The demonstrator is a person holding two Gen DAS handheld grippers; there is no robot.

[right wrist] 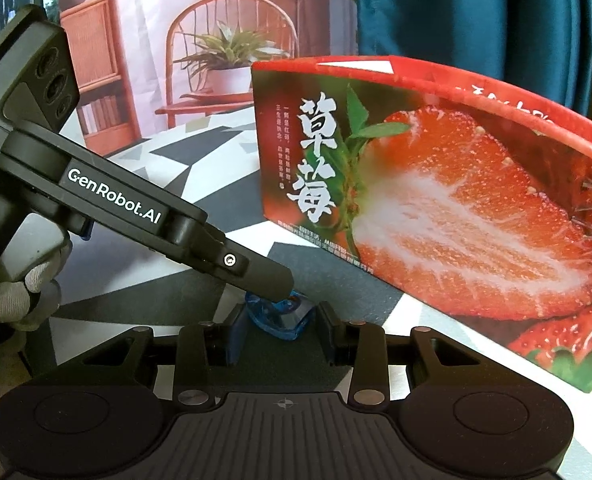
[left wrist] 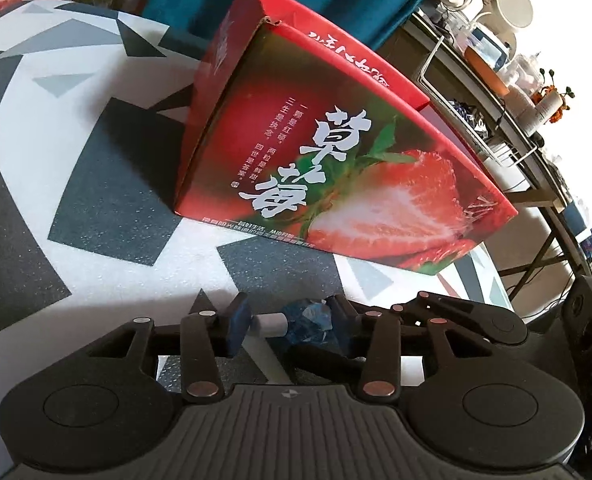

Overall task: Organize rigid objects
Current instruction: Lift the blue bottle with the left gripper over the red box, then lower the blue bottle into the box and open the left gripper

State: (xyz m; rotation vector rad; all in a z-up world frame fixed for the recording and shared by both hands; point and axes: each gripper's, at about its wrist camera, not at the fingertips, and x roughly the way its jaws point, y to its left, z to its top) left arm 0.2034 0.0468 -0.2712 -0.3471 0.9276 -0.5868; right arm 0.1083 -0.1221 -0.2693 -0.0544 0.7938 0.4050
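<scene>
A red strawberry box (left wrist: 336, 152) with white Chinese lettering stands open-topped on the patterned table (left wrist: 75, 160); it also shows in the right wrist view (right wrist: 436, 208). A small blue translucent object with a white cap (left wrist: 296, 324) lies between the pads of my left gripper (left wrist: 287, 326), which is closed on it just in front of the box. In the right wrist view the same blue object (right wrist: 275, 314) sits between the fingers of my right gripper (right wrist: 279, 332), with the left gripper's black finger (right wrist: 255, 272) reaching down onto it.
A metal rack (left wrist: 496, 92) with jars, cups and small plants stands to the right of the table. A teal curtain (right wrist: 456, 8) and a printed backdrop of a chair and plant (right wrist: 215, 52) stand behind the box. A gloved hand (right wrist: 11, 284) holds the left gripper.
</scene>
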